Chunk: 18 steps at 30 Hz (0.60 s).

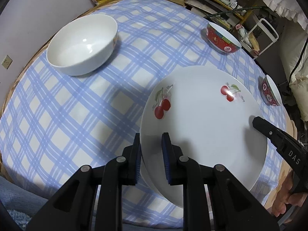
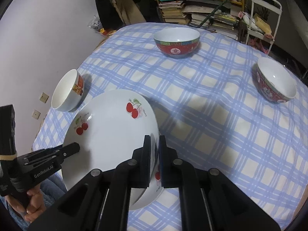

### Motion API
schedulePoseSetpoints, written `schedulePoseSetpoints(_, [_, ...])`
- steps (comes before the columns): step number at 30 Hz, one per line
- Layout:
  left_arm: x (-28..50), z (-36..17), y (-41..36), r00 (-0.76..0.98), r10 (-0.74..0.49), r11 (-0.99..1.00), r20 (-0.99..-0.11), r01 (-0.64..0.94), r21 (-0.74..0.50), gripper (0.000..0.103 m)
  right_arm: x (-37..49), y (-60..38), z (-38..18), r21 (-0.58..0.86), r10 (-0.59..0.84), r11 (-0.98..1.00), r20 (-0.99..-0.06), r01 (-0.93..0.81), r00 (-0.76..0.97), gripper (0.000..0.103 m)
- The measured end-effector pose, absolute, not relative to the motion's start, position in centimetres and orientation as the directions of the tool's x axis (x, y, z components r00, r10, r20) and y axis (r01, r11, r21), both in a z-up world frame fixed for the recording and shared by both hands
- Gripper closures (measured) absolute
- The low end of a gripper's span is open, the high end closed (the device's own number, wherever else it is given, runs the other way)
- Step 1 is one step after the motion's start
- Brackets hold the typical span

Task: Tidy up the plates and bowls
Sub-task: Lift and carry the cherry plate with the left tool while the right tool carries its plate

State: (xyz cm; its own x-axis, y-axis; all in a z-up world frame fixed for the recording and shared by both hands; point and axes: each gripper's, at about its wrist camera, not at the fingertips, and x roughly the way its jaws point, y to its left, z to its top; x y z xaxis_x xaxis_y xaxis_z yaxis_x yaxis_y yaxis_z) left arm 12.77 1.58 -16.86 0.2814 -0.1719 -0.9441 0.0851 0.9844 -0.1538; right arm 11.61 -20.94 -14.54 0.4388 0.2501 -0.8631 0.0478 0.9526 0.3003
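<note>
While hanging over the soft blue-checked tablecloth [image 1: 77, 115], gripping one cherry plate [image 1: 202, 125] from two opposite sides. Clamping the left gripper [image 1: 151, 157] on the plate's left rim, with one blue pad lying on the glazed upper face and the other tucked under the edge. Pinching the right gripper [image 2: 155, 157] on the plate's right rim, with the pads drawn almost together and only the thin edge between them. Sharing the plate evenly, so favouring neither hand as the nearer one.

Showing no long axis, being round. Treating the line from grip to grip, straight across the plate's middle, as the one that matters. Likely needing both hands travelling together along it, since glossy white ceramic is probably slick under the pads. Tilting slightly and seemingly just clear of the cloth, though not telling for certain.

Looking shallow and smooth, printed with red cherries on green stems.

Leaving a deep white bowl [image 1: 82, 46] beyond the plate to its left. Leaving a red patterned bowl [image 2: 177, 42] beyond the plate, and a second red bowl [image 2: 275, 80] well apart to its right.
</note>
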Motion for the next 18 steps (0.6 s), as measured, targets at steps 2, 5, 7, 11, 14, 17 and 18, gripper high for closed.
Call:
schedulePoseSetpoints(2, [12.7,-17.0,1.5,0.277,-0.164,0.986,-0.947,0.086,-0.146,0.083,11.6,-21.1,-15.0,0.314,0.26,0.948,-0.866,0.059,0.428,0.094])
schedulePoseSetpoints(5, [12.6,-17.2,1.3,0.278,-0.14,0.988,-0.95,0.1,-0.117,0.083,11.4,-21.0,-15.8,0.317,0.265,0.946,-0.874,0.066,0.406,0.094])
schedulePoseSetpoints(7, [12.5,-17.2,1.4,0.28,-0.137,0.989,-0.95,0.095,-0.115,0.083,11.3,-20.8,-16.2,0.307,0.26,0.95,-0.881,0.059,0.395,0.094])
schedulePoseSetpoints(11, [12.4,-17.3,1.8,0.279,-0.134,0.99,-0.951,0.079,-0.116,0.083,11.1,-20.4,-16.9,0.304,0.265,0.951,-0.891,0.052,0.369,0.094])
schedulePoseSetpoints(14, [12.3,-17.5,2.3,0.27,-0.135,0.991,-0.953,0.054,-0.125,0.083,10.9,-19.9,-17.2,0.3,0.266,0.953,-0.896,0.044,0.356,0.094])
schedulePoseSetpoints(17, [12.1,-17.7,2.7,0.27,-0.129,0.992,-0.954,0.039,-0.123,0.083,10.7,-19.4,-17.2,0.295,0.263,0.955,-0.897,0.036,0.356,0.094])
schedulePoseSetpoints(18, [12.1,-17.8,2.7,0.271,-0.124,0.992,-0.955,0.039,-0.118,0.083,10.7,-19.3,-17.3,0.292,0.261,0.956,-0.897,0.034,0.356,0.094])
